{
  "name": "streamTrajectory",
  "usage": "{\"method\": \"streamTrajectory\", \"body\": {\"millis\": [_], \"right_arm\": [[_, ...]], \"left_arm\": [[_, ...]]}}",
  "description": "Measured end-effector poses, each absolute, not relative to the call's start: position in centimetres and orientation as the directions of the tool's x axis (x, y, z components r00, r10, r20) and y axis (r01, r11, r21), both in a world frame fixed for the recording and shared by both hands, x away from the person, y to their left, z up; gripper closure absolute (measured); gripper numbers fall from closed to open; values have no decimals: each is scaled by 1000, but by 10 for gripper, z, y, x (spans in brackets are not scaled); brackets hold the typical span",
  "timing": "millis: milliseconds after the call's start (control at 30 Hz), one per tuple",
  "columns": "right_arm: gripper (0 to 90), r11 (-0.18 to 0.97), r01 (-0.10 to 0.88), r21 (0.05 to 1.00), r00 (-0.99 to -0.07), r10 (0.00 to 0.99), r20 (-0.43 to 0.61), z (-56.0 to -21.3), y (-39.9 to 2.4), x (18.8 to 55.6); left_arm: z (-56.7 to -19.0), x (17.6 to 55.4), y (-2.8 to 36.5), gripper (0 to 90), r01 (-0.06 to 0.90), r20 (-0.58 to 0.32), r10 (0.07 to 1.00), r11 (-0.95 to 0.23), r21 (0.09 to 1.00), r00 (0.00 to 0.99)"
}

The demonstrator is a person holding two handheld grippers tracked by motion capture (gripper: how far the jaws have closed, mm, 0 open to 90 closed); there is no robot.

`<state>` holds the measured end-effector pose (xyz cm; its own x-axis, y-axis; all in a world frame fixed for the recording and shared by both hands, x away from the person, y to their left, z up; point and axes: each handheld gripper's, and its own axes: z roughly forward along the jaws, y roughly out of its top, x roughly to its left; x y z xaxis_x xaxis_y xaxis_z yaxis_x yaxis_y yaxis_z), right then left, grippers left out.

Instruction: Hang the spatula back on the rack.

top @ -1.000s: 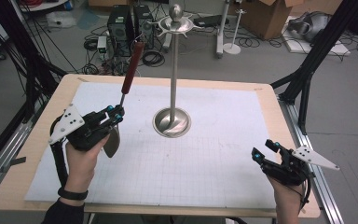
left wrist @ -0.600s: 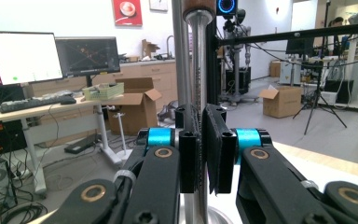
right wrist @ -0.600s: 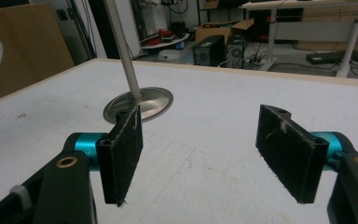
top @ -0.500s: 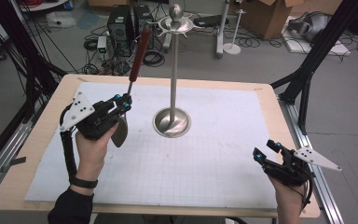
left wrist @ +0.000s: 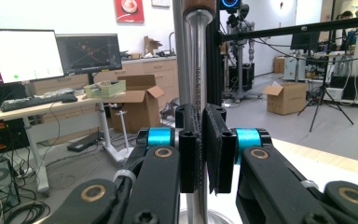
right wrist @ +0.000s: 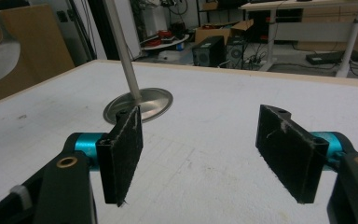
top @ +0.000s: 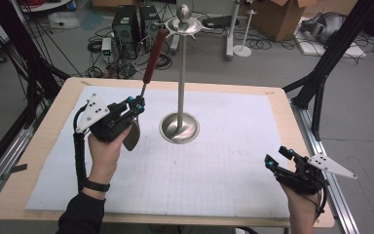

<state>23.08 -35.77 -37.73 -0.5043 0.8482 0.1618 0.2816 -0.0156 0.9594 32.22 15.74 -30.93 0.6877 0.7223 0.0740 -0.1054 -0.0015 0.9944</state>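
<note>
Left gripper (top: 137,104) is clamped on the thin metal shank of a long steel spoon with a dark red-brown wooden handle (top: 153,57); the bowl hangs below the jaws by the hand, the handle rises up and toward the far side, tilted to the right. In the left gripper view the pads sit tight together on the shank (left wrist: 198,84), with the handle end at the top edge of the frame. The spoon is held in the air over the left part of the white gridded mat (top: 224,165) on the wooden worktop (top: 39,161), just left of the polished steel stand with a round base and a hooked crown (top: 181,73). Right gripper (top: 278,157) rests at the near right edge, jaws wide apart, nothing between them (right wrist: 200,154). Judged step: carrying the spoon toward the stand's top hooks to hang it. Risks: the grip is on a narrow, smooth shank well below the heavy handle, so the spoon could pivot or slide between the pads if swung quickly. The handle passes close to the pole; a knock could rock the stand or tip it. Whether the handle end has a hanging hole cannot be seen.
</note>
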Motion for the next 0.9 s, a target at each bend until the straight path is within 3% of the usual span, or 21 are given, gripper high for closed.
{"method": "streamTrajectory", "body": {"millis": [900], "right_arm": [[310,-17,285,958,-504,848,165,-378,-357,231]], "left_arm": [[-316,340,147,841,-88,56,728,6,996,683]]}}
